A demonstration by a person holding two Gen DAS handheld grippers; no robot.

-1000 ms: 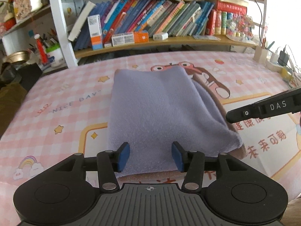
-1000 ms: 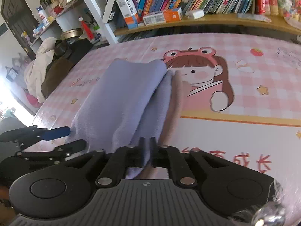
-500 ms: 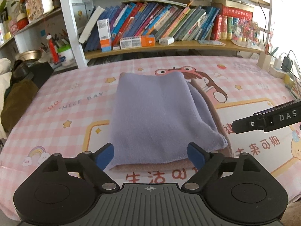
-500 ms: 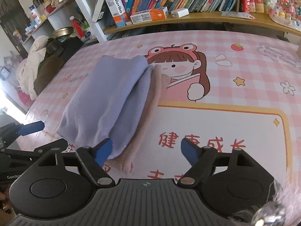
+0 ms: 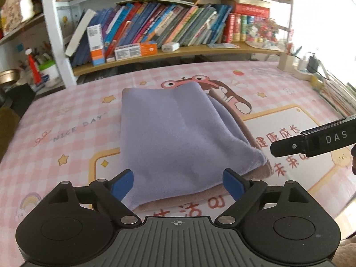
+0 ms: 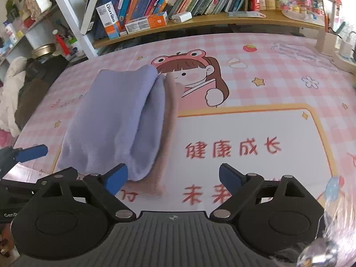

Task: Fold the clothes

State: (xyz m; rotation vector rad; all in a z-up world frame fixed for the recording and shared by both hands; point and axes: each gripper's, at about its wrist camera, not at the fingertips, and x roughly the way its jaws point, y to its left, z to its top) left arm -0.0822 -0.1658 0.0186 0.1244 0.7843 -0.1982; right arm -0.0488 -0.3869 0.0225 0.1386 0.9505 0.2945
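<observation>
At frame centre we see soft, limp folded cloth [image 5: 175, 138], best pinched at its near hem, both grippers [image 5: 178, 183] [image 6: 172, 178] released.

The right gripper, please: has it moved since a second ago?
Yes. The right gripper let go of the purple garment, opened and drew back right; its fingers now frame the mat's red characters.

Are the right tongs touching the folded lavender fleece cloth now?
Apart. Right wrist view: right tongs are open, and the folded lavender fleece cloth lies beyond the left fingertip.
</observation>
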